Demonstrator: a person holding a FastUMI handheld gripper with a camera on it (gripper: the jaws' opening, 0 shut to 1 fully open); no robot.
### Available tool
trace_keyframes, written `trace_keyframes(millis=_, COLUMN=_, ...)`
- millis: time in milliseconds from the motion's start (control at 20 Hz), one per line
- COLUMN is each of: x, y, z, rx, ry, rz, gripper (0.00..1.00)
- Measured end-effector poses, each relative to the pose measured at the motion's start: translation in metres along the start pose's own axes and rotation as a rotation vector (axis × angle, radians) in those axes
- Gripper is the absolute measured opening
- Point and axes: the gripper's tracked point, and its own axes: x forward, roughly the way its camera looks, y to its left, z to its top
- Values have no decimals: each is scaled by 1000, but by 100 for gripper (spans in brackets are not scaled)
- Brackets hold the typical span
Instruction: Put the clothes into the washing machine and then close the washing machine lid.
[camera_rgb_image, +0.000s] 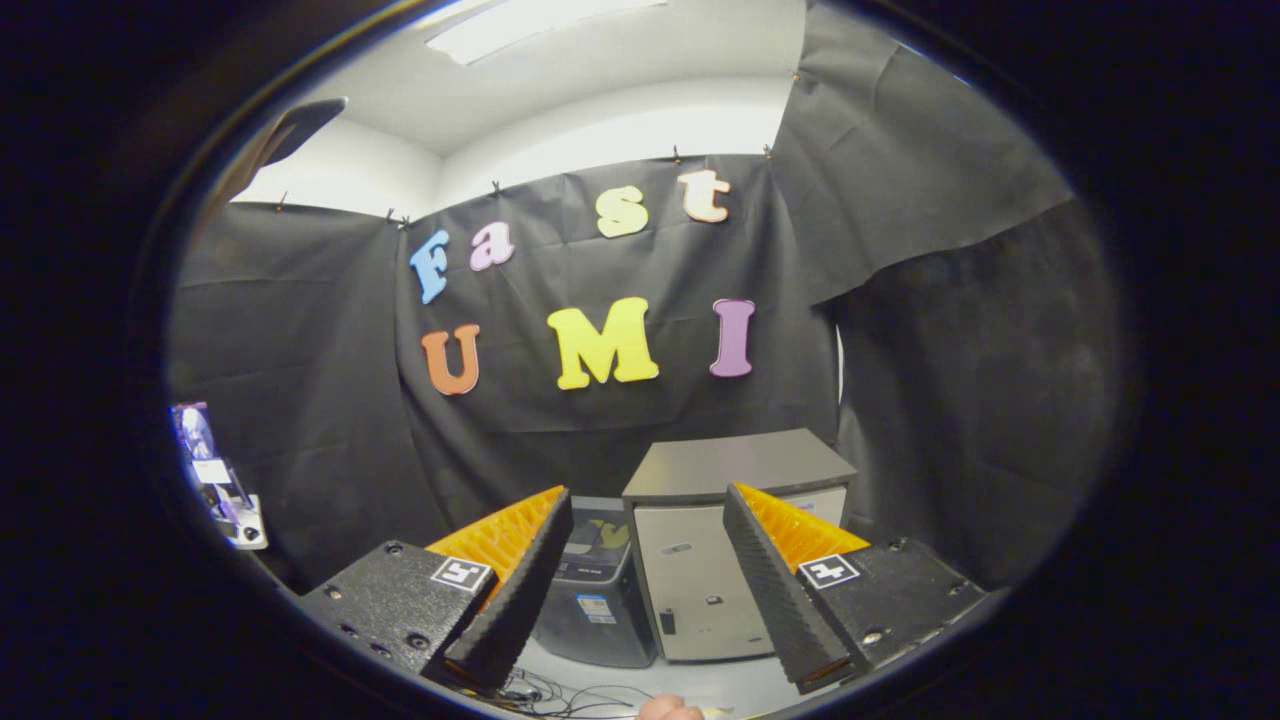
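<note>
Grey-bodied washing machine (597, 590) stands straight ahead beyond the gripper (640, 590), beside a pale cabinet (720, 560), framed between its spread, empty fingers.

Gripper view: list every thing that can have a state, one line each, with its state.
hand-held gripper: open, fingers spread wide, nothing between them.
washer: dark, beyond the fingers; lid up, something yellow showing at the top.
cabinet: pale, right of the washer; door shut.
cables: loose on the floor, ahead of the washer.
</note>
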Motion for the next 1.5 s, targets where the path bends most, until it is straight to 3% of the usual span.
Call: trace_keyframes(millis=1500, x=25, y=-18, z=10, rx=-1, ry=-25, rz=-71, gripper=97)
